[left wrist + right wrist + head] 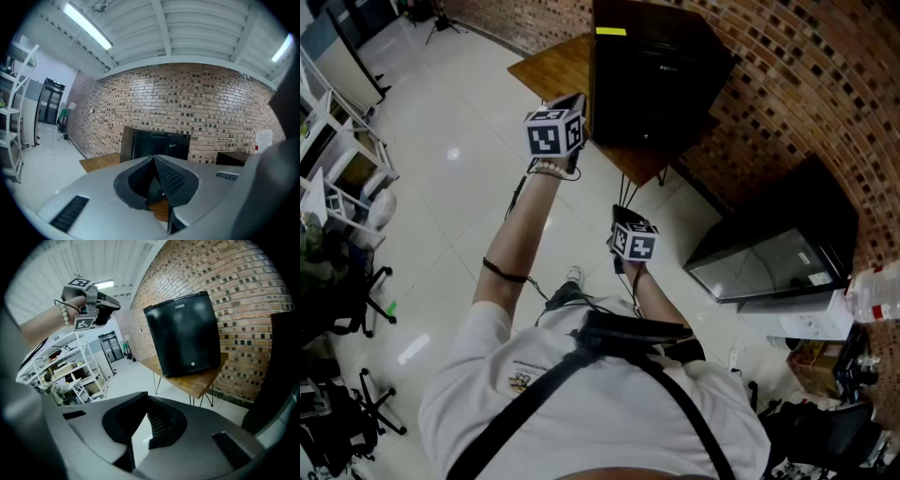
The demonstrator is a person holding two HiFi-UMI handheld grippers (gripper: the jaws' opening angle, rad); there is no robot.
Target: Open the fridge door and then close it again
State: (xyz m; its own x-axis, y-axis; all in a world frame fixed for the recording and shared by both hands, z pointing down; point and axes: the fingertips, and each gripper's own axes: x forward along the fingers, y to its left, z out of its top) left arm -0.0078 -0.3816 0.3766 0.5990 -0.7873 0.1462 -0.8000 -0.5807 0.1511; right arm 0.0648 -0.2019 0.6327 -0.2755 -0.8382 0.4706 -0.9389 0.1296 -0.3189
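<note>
Here both pairs of jaws are clenched on nothing: the left gripper (158, 185) in the upper middle of the head view, the right gripper (144, 427) lower, near the centre. The small black box-shaped fridge (649, 75), its door closed, stands on a brown wooden table (551, 67) at the top of that view, apart from both grippers.

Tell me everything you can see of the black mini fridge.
The mini fridge is a glossy black box standing upright on a wooden table by the brick wall. Its door is shut, with small pale lettering near the top and a small round fitting low down. A yellow strip lies on its top.
</note>
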